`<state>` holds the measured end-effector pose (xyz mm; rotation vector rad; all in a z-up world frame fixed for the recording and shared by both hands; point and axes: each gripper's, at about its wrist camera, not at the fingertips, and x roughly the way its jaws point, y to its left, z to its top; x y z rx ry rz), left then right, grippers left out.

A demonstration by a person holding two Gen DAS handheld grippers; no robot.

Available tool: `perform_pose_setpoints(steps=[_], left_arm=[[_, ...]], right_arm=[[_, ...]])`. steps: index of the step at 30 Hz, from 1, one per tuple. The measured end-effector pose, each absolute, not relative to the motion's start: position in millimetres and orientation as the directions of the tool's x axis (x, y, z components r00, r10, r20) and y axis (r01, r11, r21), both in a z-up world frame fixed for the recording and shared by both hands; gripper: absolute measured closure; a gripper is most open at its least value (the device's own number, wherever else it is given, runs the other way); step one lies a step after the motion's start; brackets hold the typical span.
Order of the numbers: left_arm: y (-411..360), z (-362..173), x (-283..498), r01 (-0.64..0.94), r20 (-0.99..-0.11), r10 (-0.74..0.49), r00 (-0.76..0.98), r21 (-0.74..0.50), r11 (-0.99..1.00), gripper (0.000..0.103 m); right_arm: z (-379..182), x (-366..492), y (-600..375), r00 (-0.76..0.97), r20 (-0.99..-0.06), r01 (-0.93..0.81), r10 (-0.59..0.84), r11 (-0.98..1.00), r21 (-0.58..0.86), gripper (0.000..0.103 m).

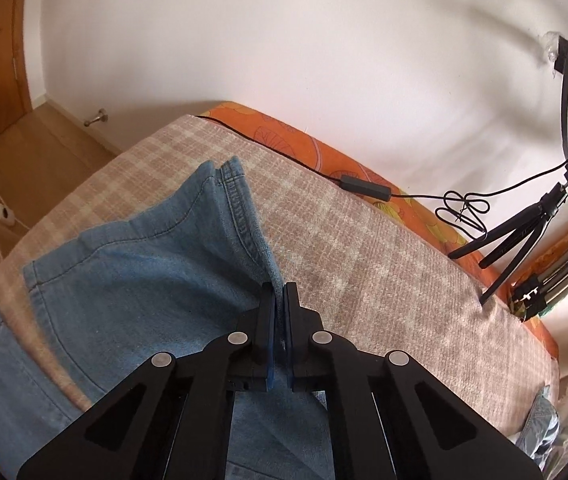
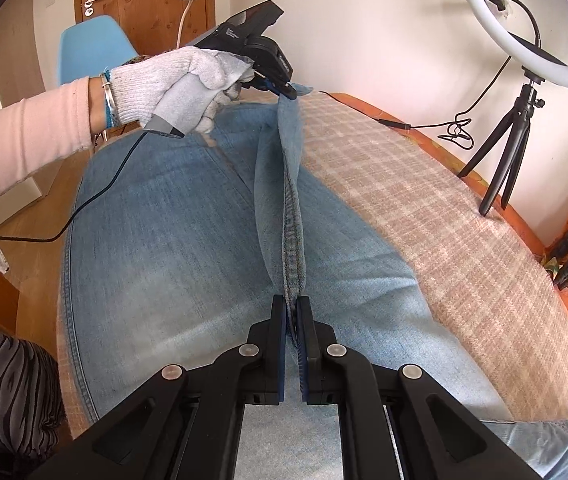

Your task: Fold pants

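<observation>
— Where are we holding the pants [image 2: 187, 216]?

— They are lying on the checked blanket [image 2: 444, 216] on the bed. Our right gripper [image 2: 291, 304] is clamped shut on the raised seam ridge, and our left gripper [image 1: 279, 290] is pinching the far end of that same edge; the gloved hand [image 2: 175, 88] is carrying it.

— How are we expecting the denim to behave?

— Soft but weighty, we are judging: it is sagging between the two grips, so thick seams and hems are the best holds.

— Room to move?

— The blanket is lying bare to our right, but the tripod [image 2: 504, 152] and its cable [image 2: 456, 130] are standing near the far edge.
</observation>
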<state>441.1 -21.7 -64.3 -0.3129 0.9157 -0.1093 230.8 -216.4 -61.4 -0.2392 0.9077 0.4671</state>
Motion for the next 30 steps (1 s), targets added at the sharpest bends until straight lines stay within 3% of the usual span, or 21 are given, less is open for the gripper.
perform_pose_setpoints(steps=[10,16,23,26,28,30], left_arm=[[54,-13,317,0.019,-0.636,-0.272,0.722,-0.375,0.927,0.101],[101,-41,229,-0.029,-0.629,-0.293,0.720,-0.450,0.893,0.101],[129,-85,196,-0.104,-0.653,-0.315,0.689,-0.519,0.849,0.101],[131,-87,189,-0.101,-0.632,-0.306,0.712,-0.523,0.846,0.100],[133,-88,187,-0.091,-0.618,-0.315,0.720,-0.535,0.840,0.099],[141,-88,185,-0.103,-0.613,-0.315,0.724,-0.549,0.830,0.090]], right_arm=[[-4,186,-200,0.578,-0.779,-0.478,0.244,0.874,-0.081,0.101],[-18,130,-174,0.501,-0.826,-0.539,0.258,0.840,-0.065,0.101],[-62,103,-142,0.389,-0.898,-0.599,0.207,0.797,-0.076,0.101],[-64,108,-140,0.346,-0.916,-0.602,0.203,0.797,-0.051,0.096],[-58,112,-139,0.333,-0.920,-0.596,0.204,0.802,-0.038,0.086],[-44,114,-134,0.342,-0.910,-0.595,0.232,0.804,-0.019,0.076]])
